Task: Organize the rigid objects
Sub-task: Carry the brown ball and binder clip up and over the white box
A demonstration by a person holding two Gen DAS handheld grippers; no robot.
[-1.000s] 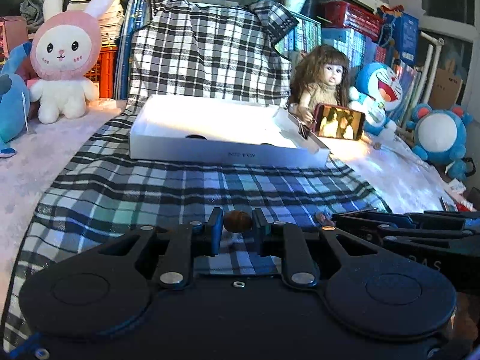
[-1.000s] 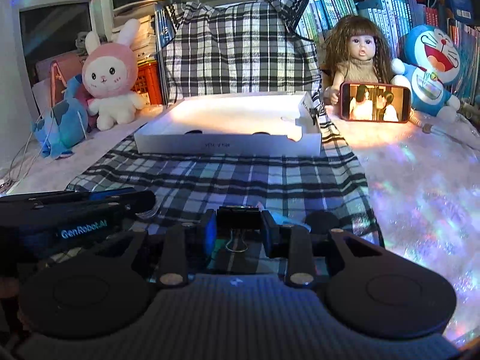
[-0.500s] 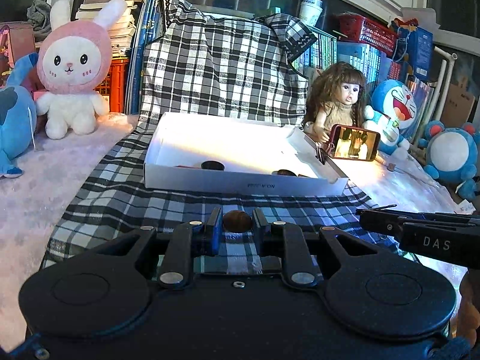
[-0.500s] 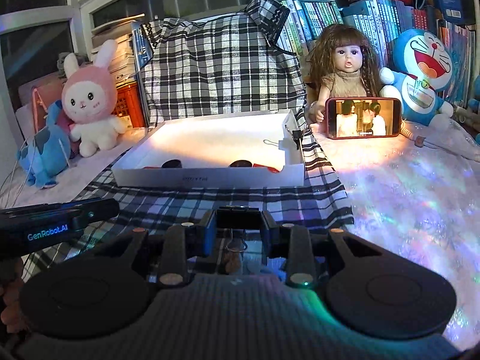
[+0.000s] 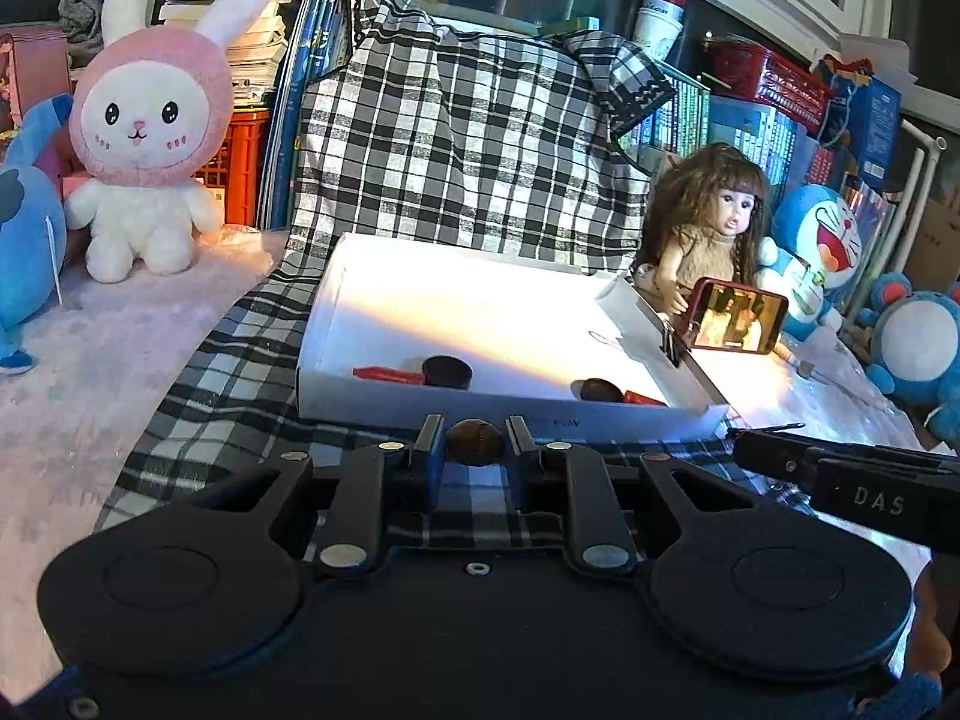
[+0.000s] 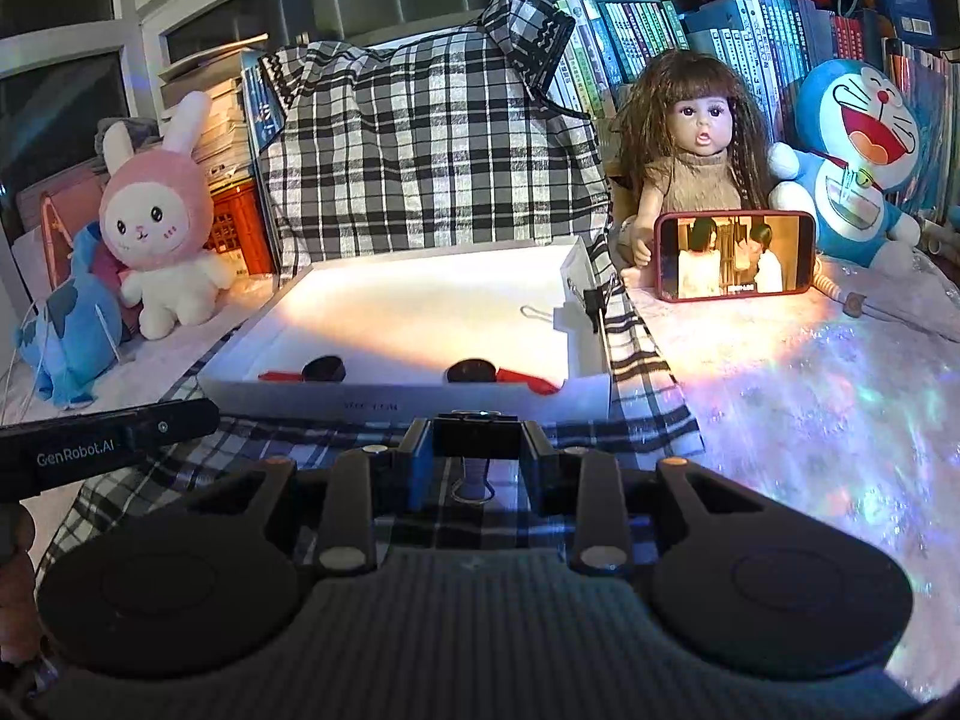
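Observation:
My left gripper [image 5: 474,439] is shut on a small brown nut-like ball [image 5: 474,443], held above the plaid cloth just in front of the white box [image 5: 492,405]. My right gripper [image 6: 477,441] is shut on a black binder clip [image 6: 477,439], its wire handle hanging down, also just in front of the white box [image 6: 384,405]. Inside the box lie two dark round pieces [image 6: 324,369] [image 6: 473,370] and red items [image 6: 522,377]. Another binder clip [image 6: 594,303] is clipped on the box's right wall.
A doll [image 6: 696,168] holds up a phone [image 6: 735,264] right of the box. A pink rabbit plush [image 5: 144,138] and a blue plush [image 5: 24,240] stand at the left, Doraemon plushes [image 6: 858,162] at the right. Plaid cloth [image 5: 240,372] covers the table.
Both grippers have risen and moved closer to the box with their objects held. The inside of the box, with its dark pieces and red items, has come into view.

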